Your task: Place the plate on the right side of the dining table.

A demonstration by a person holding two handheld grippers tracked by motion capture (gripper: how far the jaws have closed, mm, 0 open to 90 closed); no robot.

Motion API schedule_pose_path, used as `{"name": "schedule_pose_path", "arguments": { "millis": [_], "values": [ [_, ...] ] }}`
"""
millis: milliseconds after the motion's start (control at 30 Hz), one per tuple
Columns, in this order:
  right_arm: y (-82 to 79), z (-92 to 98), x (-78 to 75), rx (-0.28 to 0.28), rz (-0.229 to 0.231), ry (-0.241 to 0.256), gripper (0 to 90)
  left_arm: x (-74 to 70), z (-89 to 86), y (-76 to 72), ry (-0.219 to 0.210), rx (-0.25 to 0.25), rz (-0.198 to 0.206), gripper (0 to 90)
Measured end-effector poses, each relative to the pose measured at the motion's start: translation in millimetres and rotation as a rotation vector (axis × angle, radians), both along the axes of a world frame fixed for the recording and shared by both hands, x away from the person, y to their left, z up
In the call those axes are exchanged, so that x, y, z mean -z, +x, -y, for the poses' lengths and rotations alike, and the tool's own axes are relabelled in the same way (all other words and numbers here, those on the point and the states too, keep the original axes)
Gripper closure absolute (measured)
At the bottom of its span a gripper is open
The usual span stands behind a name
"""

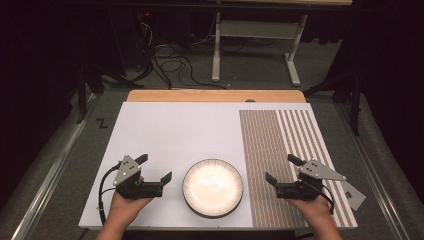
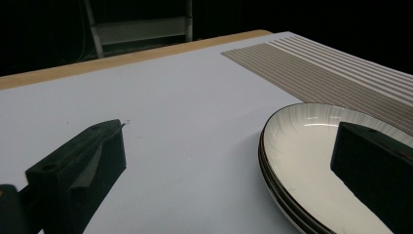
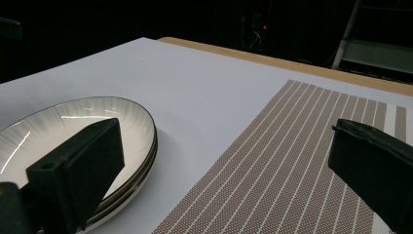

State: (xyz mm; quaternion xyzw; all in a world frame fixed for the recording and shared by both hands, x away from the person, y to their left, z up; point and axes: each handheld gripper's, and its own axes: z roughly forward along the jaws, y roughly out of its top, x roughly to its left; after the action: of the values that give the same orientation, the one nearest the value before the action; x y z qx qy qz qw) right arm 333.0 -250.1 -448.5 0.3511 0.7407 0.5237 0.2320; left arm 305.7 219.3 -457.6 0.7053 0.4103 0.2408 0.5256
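My left gripper (image 1: 154,168) sits with jaws spread wide, holding nothing, just left of the stacked plates (image 1: 213,188) near the table's front edge. I judge the risk is there: the rims nest tightly, so a jaw could catch two plates at once, or shove the stack sideways. Right of them my right gripper (image 1: 283,170), equally wide and bare, hovers over the striped placemat (image 1: 280,150). Nothing stands between either gripper and the plates.
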Motion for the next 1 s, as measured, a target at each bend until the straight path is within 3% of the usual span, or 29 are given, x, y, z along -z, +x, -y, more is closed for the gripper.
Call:
{"name": "schedule_pose_path", "arguments": {
  "millis": [367,1000],
  "values": [
    [0.1,1.9,1.7,0.005,-0.020,0.016,0.2,2.7,-1.0,1.4,0.010,-0.007,-0.004,0.3],
    [-0.9,-0.6,0.2,-0.004,-0.004,-0.003,2.4,3.9,1.6,2.0,0.027,-0.003,-0.011,0.3]
  ]
}}
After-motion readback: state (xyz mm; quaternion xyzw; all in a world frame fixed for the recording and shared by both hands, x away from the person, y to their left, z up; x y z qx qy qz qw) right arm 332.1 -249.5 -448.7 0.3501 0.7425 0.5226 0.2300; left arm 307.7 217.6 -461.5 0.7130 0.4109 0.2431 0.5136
